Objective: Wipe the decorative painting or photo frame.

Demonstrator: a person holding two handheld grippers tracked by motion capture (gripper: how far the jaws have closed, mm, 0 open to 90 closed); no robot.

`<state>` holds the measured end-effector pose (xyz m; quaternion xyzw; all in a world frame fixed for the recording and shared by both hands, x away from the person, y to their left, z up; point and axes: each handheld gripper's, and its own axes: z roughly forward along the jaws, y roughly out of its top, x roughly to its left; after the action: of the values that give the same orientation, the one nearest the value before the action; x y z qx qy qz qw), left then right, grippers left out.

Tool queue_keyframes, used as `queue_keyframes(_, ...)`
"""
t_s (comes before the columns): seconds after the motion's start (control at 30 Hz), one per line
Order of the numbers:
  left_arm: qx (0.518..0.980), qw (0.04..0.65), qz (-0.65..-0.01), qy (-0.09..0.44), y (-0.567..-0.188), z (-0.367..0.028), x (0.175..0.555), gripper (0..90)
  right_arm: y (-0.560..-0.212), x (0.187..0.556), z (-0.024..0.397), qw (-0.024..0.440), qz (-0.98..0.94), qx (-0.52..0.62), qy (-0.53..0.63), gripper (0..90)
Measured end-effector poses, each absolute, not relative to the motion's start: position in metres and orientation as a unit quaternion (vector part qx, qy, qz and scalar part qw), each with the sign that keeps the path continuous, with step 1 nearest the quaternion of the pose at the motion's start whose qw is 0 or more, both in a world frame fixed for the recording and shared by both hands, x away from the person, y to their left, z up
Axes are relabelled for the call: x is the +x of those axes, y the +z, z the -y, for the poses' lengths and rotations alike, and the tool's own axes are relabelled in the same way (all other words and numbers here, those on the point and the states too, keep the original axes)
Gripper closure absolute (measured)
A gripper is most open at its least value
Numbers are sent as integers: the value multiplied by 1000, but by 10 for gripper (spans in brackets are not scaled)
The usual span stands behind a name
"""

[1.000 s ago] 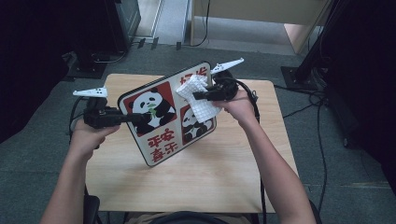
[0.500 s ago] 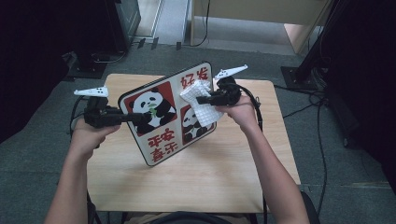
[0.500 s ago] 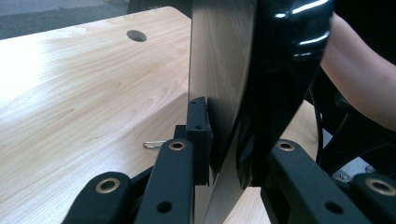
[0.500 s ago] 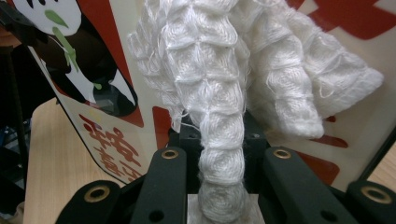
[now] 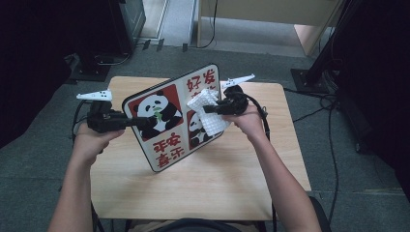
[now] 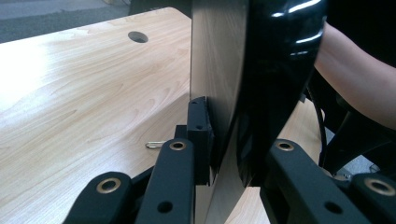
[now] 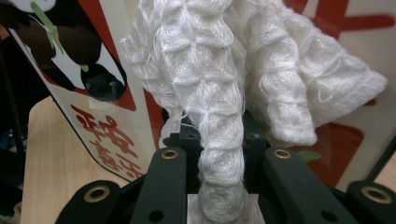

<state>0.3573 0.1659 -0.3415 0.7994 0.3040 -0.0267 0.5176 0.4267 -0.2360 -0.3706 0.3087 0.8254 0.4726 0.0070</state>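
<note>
Left gripper [image 5: 138, 122] fingers clamp the panda board [image 5: 164, 140] edge while right gripper [image 5: 209, 109] fingers pinch a white cloth [image 5: 210, 116] against its face

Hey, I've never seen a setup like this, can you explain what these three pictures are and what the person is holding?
A person sits at a wooden table with a hand-held tool in each hand. One picture looks down from above; the other two come from cameras riding on the tools, looking along their black jaws. The left gripper is shut on the edge of a panda board, holding it tilted up off the table. The right gripper is shut on a white cloth, which lies against the board's printed face, apparently to wipe it.
</note>
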Motion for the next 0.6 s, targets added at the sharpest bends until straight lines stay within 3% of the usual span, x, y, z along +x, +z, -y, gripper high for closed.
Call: queue_keyframes(0.6,800,518,-301,-31,-342,-165,360,787,-394,421,236,-4,-831,318,457,764)
